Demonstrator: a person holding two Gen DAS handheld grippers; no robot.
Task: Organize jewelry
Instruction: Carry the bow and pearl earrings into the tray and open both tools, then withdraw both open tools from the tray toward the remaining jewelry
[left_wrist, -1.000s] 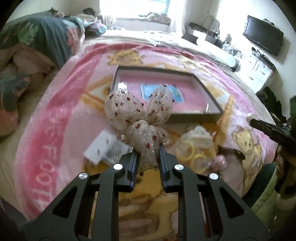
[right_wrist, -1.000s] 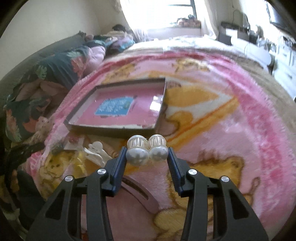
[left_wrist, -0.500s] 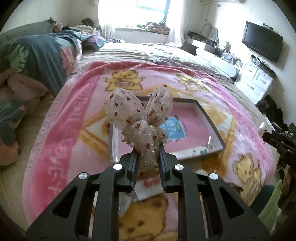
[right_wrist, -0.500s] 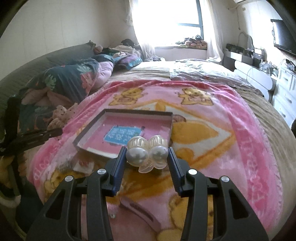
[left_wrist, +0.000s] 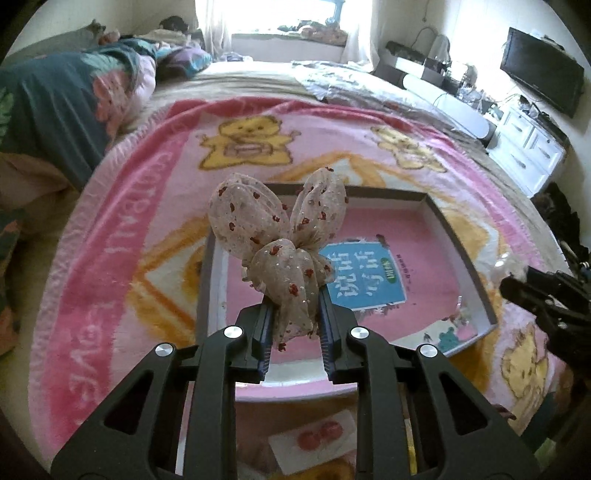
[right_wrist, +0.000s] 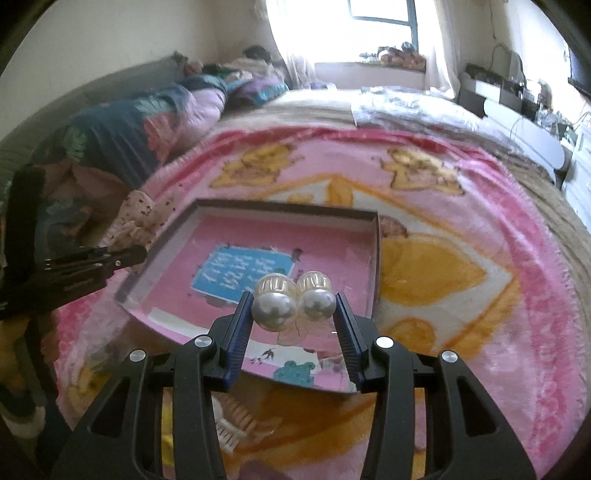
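Both grippers loaded, above the shallow dark-rimmed pink-lined box tray (left_wrist: 458, 236) on the pink bear-print blanket (left_wrist: 122, 236).

My left gripper (left_wrist: 295, 325) has its fingers clamped on the sheer beige fabric bow with red specks (left_wrist: 280, 236). My right gripper (right_wrist: 293, 314) grips a clear plastic hair claw with two large pearl beads (right_wrist: 293, 301) between its fingers, over the tray's near edge.

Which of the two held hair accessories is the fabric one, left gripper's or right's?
The left gripper holds it: a sheer beige bow with red dots. The right gripper instead clamps a clear clip with two pearl balls.
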